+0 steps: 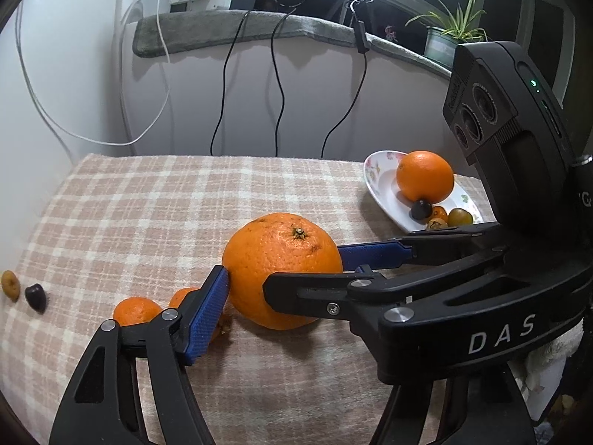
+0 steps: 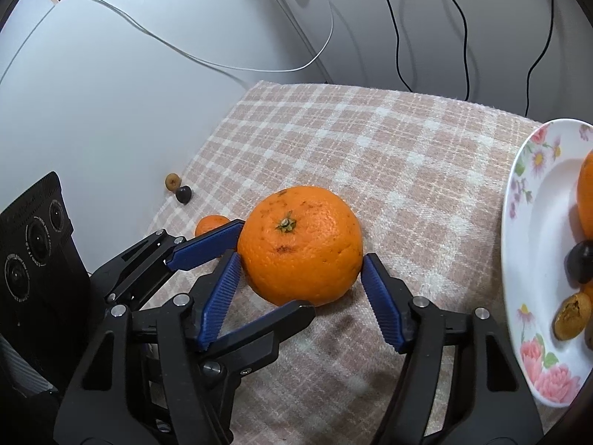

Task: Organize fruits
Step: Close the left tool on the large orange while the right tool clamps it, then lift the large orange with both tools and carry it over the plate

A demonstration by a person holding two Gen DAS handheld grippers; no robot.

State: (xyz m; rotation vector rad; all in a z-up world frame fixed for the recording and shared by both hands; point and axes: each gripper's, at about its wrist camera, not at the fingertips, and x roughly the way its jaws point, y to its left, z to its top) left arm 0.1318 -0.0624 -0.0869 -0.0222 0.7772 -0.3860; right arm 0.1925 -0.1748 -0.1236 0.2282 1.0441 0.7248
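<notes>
A big orange [image 1: 282, 269] [image 2: 300, 244] lies on the checked cloth. Both grippers stand around it. My right gripper [image 2: 300, 263] is open, one blue finger on each side of the orange with small gaps. My left gripper [image 1: 281, 270] also straddles it; its left blue pad [image 1: 207, 319] is at the orange's side, its other finger is hidden behind the right gripper's arm. The left gripper shows in the right wrist view [image 2: 259, 267], with one pad [image 2: 207, 244] against the orange. Two small mandarins [image 1: 136, 309] lie just left. A floral plate [image 1: 385, 193] [image 2: 533, 244] holds another orange [image 1: 425, 176] and small fruits.
A brownish small fruit [image 1: 10, 284] and a dark plum-like fruit [image 1: 36, 297] lie at the cloth's left edge; both show in the right wrist view [image 2: 179, 188]. Cables hang down the wall behind. A potted plant [image 1: 443, 37] stands on the ledge.
</notes>
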